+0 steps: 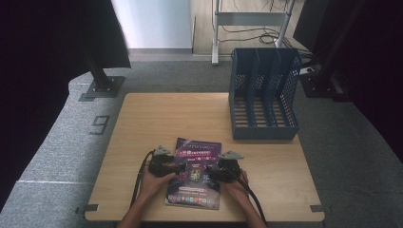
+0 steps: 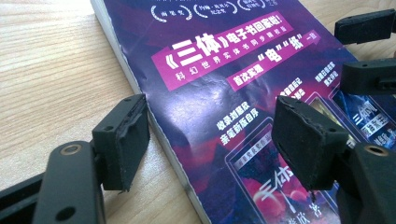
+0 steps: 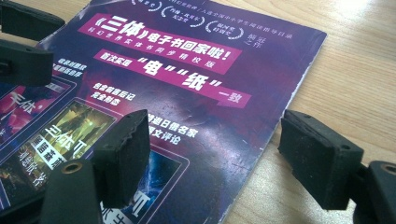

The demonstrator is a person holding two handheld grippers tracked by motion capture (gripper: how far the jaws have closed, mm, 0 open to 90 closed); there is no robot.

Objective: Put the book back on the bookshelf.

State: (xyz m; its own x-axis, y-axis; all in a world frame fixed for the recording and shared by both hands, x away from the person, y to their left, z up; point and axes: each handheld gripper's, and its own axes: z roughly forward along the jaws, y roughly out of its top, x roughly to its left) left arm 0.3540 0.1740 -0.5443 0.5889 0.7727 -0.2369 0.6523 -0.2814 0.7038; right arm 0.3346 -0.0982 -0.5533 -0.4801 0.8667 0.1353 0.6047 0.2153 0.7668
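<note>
A purple book [image 1: 195,192] with Chinese print on its cover lies flat near the front of the wooden table [image 1: 161,114]. My left gripper [image 1: 182,167] is at the book's left edge, open. In the left gripper view the left gripper [image 2: 212,140] straddles that edge: one pad [image 2: 122,140] is over bare wood, the other over the cover [image 2: 224,84]. My right gripper [image 1: 209,172] is open at the right edge. In the right gripper view the right gripper [image 3: 219,154] has one pad above the cover [image 3: 187,93] and one pad [image 3: 320,156] beyond the edge over the table.
A blue mesh file rack [image 1: 263,95] with upright dividers stands at the table's back right. A black stand base [image 1: 100,88] sits on the grey floor beyond the far left corner. Bare wood lies between the book and the rack.
</note>
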